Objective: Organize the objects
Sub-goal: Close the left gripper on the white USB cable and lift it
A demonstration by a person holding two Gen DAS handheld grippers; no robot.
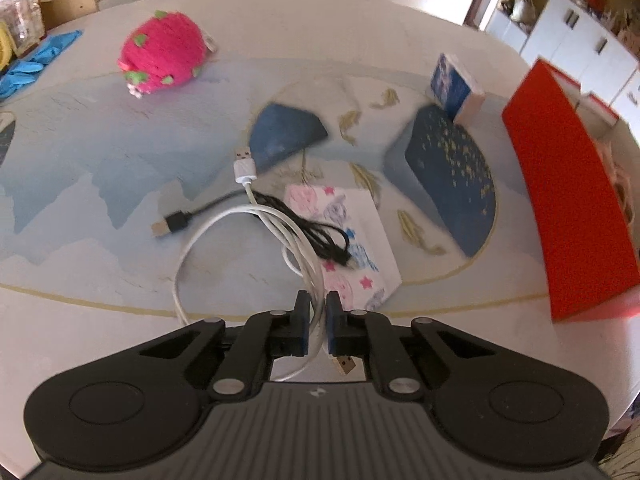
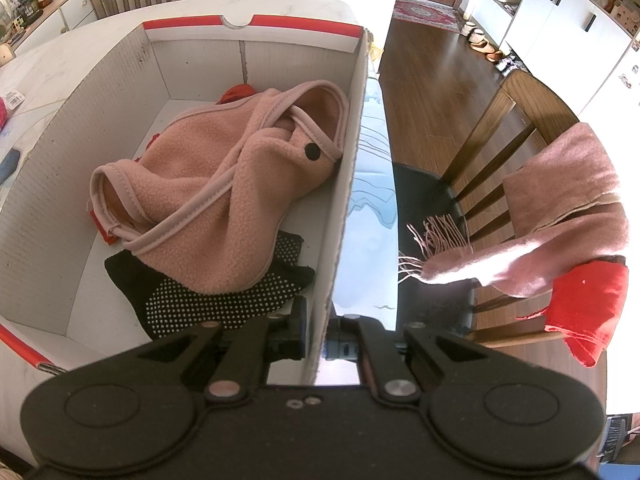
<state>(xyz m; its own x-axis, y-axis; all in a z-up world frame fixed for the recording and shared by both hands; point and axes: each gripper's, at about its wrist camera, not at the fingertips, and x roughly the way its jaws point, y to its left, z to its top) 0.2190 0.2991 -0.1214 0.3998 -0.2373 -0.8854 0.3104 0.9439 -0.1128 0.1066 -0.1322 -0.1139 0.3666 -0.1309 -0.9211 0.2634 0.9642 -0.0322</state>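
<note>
My left gripper [image 1: 318, 304] is shut on a loop of the white USB cable [image 1: 208, 224], which trails over the patterned tabletop [image 1: 100, 200]. A black cable [image 1: 304, 220] is tangled across it and over a small star-printed paper packet [image 1: 368, 248]. In the right wrist view my right gripper [image 2: 316, 312] is shut on the right-hand wall [image 2: 344, 184] of a white cardboard box with red trim. Inside the box lie a pink fleece garment [image 2: 224, 176], a black dotted sock [image 2: 216, 300] and something red [image 2: 238, 92].
A pink plush fruit [image 1: 164, 52] lies far left, blue gloves [image 1: 36, 60] at the left edge, a small blue box [image 1: 452, 80] far right. The box's red outer side [image 1: 568, 208] stands at the right. Beyond the table edge a chair [image 2: 480, 128] holds a pink scarf [image 2: 560, 208] and red cloth [image 2: 588, 308].
</note>
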